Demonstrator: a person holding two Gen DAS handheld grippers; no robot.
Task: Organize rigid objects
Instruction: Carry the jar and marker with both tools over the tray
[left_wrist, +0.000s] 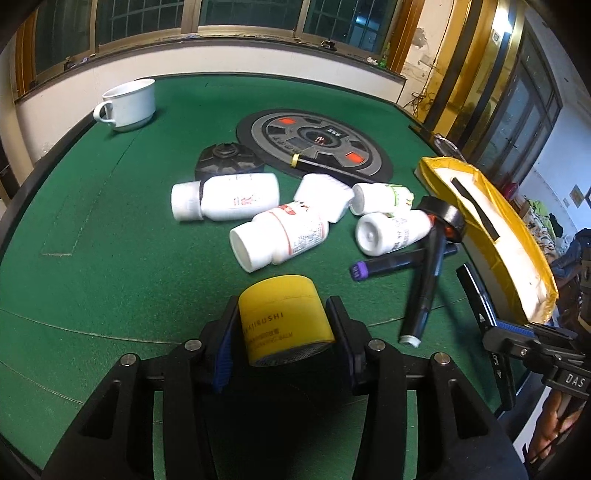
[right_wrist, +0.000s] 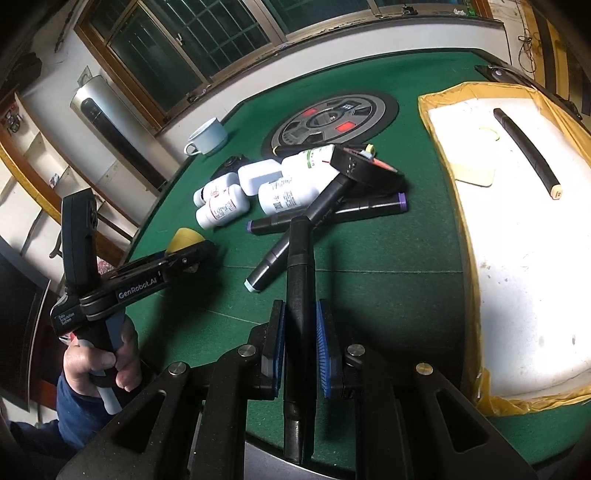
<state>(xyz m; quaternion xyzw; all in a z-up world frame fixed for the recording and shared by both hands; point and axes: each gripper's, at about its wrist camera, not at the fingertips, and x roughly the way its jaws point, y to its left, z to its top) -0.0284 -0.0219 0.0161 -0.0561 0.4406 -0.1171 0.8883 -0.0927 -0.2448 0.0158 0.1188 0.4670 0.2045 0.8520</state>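
Observation:
In the left wrist view my left gripper (left_wrist: 284, 332) is shut on a yellow jar (left_wrist: 284, 317), held just above the green table (left_wrist: 110, 221). My right gripper (right_wrist: 300, 339) is shut on a black marker (right_wrist: 299, 280) that points toward the pile. The pile holds several white bottles (left_wrist: 240, 195), a white box (left_wrist: 321, 192), a purple-capped marker (left_wrist: 399, 264), another black marker (left_wrist: 424, 288) and a black tape roll (left_wrist: 443, 218). The right wrist view shows the yellow jar (right_wrist: 186, 236) at the left, with a hand (right_wrist: 99, 362) holding that gripper.
A white foam tray with a yellow taped rim (right_wrist: 443, 147) lies at the right, holding a black marker (right_wrist: 528, 155) and a cream card (right_wrist: 474, 173). A white cup (left_wrist: 129, 103) stands far left. A round black disc (left_wrist: 314, 142) sits mid-table beside a black lid (left_wrist: 229, 160).

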